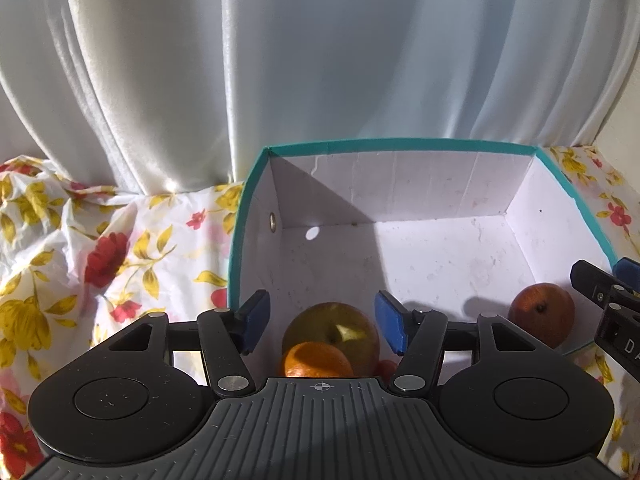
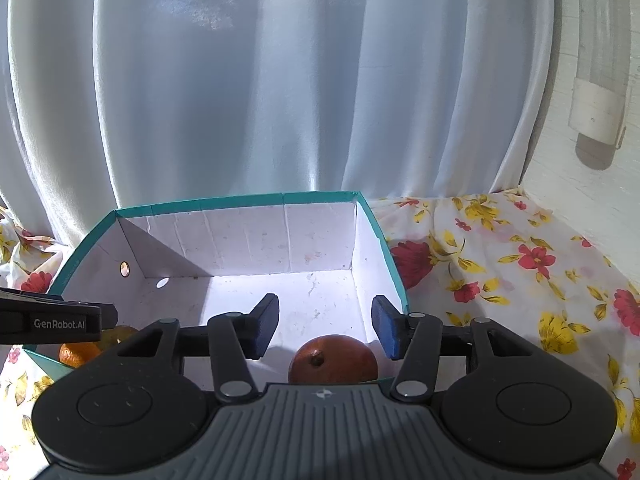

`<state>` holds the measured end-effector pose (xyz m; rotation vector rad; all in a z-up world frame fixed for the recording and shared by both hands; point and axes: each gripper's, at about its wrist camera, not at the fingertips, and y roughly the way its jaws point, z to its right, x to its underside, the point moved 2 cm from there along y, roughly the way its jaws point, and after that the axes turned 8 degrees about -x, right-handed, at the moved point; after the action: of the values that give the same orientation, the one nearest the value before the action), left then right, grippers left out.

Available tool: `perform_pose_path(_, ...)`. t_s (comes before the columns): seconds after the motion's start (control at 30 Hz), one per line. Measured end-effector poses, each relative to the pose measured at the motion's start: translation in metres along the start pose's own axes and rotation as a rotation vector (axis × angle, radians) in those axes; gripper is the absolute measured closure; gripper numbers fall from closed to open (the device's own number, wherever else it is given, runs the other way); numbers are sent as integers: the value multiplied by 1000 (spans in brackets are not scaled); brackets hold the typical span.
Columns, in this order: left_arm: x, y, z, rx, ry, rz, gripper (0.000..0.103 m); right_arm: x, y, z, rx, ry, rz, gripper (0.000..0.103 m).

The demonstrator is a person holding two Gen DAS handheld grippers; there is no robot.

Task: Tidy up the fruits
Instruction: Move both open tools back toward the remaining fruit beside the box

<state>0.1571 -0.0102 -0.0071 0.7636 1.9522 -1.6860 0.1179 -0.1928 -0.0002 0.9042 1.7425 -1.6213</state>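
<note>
A white box with a teal rim [image 1: 396, 143] [image 2: 236, 199] stands on the flowered cloth. Inside it, near its front wall, lie a yellow-green apple [image 1: 340, 330], an orange [image 1: 316, 360] leaning against it, and a small red fruit [image 1: 386, 367] half hidden behind my gripper body. A reddish-brown fruit [image 1: 542, 314] [image 2: 334, 360] lies in the front right corner. My left gripper [image 1: 322, 320] hangs open above the apple, its blue pads clear of it. My right gripper [image 2: 325, 326] stands open over the reddish-brown fruit, touching nothing. The orange [image 2: 78, 354] shows at the left of the right wrist view.
White curtains [image 1: 320, 60] hang right behind the box. The flowered cloth [image 1: 100, 248] [image 2: 520, 264] spreads to both sides. A white wall with a pipe fitting [image 2: 598, 112] stands at the right. Each gripper shows at the edge of the other's view.
</note>
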Motion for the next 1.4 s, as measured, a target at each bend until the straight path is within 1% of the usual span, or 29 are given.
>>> perform_pose_path(0.23,4,-8,0,11,12,16,36,5,-8,-3,-4,3,-3,50)
perform_pose_path(0.37,8,-11,0,12,5,20,36,15,-12,-3,-6,-7,-23,50)
perform_pose_path(0.5,13,-20,5,13,3,42,36,23,-23,-1,14,-39,-21,49)
perform_pose_path(0.6,19,-27,8,10,3,45,36,28,-35,0,-28,-30,5,49)
perform_pose_path(0.67,23,-34,9,7,7,53,36,31,-42,-3,-33,-46,17,49)
perform_pose_path(0.83,37,-57,7,-18,9,84,36,47,-53,-6,-79,-24,13,49)
perform_pose_path(1.03,68,-88,5,-32,13,150,36,77,-71,-9,-126,-20,6,47)
perform_pose_path(1.13,86,-101,4,-6,26,172,36,89,-82,-11,-145,-14,3,46)
perform_pose_path(1.23,108,-108,3,18,36,179,37,98,-93,-14,-156,-27,8,46)
perform_pose_path(1.3,124,-111,2,4,48,193,38,104,-98,-16,-160,-29,7,46)
perform_pose_path(1.33,131,-112,2,0,60,200,41,108,-100,-18,-163,-30,6,46)
perform_pose_path(1.4,142,-111,3,-6,77,211,41,113,-101,-20,-168,-27,0,46)
